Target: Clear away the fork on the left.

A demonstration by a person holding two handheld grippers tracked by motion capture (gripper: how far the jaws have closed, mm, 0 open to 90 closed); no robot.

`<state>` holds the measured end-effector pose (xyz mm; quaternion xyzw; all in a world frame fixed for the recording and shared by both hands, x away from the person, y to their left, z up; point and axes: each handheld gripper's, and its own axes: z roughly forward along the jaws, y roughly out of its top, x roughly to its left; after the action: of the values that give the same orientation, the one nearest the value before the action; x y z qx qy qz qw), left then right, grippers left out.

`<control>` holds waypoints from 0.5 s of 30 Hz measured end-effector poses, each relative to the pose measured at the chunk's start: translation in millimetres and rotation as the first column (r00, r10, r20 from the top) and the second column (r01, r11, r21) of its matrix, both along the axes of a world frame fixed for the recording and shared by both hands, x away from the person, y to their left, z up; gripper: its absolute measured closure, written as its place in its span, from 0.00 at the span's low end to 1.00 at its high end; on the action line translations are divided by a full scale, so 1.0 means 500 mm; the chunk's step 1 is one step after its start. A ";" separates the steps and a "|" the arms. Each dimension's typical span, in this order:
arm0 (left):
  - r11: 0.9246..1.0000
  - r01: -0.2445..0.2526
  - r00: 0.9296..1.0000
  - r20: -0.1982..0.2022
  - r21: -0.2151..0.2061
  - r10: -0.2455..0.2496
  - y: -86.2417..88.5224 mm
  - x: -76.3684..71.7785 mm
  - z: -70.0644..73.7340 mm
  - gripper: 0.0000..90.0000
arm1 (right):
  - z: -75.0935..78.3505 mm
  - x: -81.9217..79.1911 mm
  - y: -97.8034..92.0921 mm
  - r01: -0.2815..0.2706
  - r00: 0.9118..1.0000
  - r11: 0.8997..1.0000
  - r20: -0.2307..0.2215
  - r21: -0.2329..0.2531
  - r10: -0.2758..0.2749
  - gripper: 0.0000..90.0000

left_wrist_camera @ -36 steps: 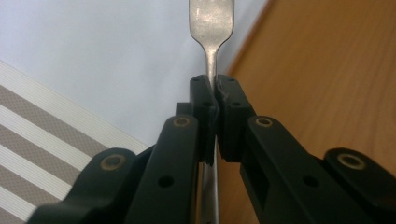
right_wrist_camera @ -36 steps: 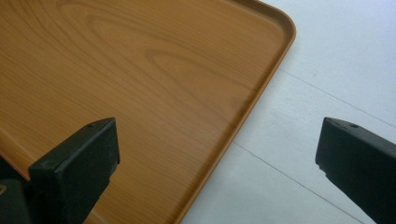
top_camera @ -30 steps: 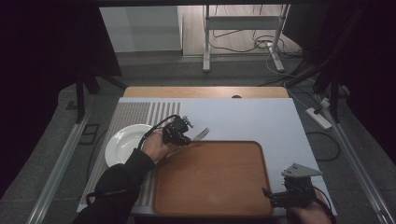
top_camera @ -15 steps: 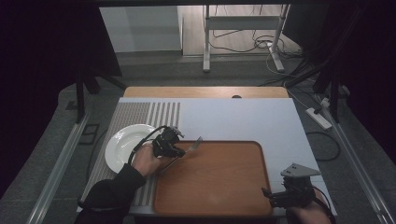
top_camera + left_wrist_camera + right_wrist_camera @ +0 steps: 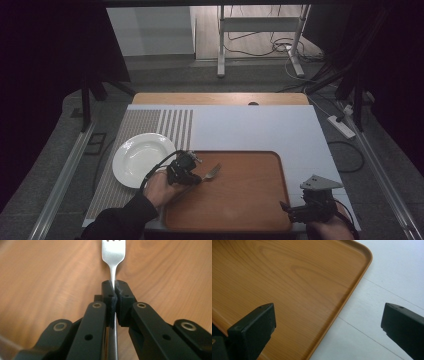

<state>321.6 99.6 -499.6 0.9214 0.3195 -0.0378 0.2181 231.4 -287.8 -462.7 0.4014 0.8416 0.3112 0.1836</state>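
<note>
While left tool [image 5: 115, 293] pinches fork [image 5: 113, 250] handle over tray [image 5: 250, 200] | right tool [image 5: 327, 322] spread at tray corner

High view: dim, dark margins left and right; light falls mainly on the pale white surface [image 5: 260, 130]. Left gripper view: silver metal fork [image 5: 113, 250] shows soft glare, nearest black tool parts blurred. Right gripper view: evenly lit, near black jaw edges soft.
</note>
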 end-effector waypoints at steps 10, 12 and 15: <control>0.998 0.016 0.998 0.066 -0.054 -0.013 -0.016 -0.012 0.008 0.87 | 0.000 0.000 0.002 -0.003 1.000 1.000 -0.002 -0.009 0.003 0.00; 0.997 0.047 0.994 0.098 -0.063 -0.041 -0.028 -0.016 0.019 0.99 | 0.000 0.000 0.002 -0.003 1.000 1.000 -0.002 -0.010 0.003 0.00; 0.996 0.074 0.994 0.082 -0.057 -0.070 -0.046 -0.017 0.014 0.99 | 0.000 -0.001 0.002 -0.003 1.000 1.000 -0.004 -0.011 0.003 0.00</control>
<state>313.1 76.4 -492.7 0.9261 0.2758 -0.0183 0.2568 231.1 -286.8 -462.8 0.3996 0.8443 0.3062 0.1837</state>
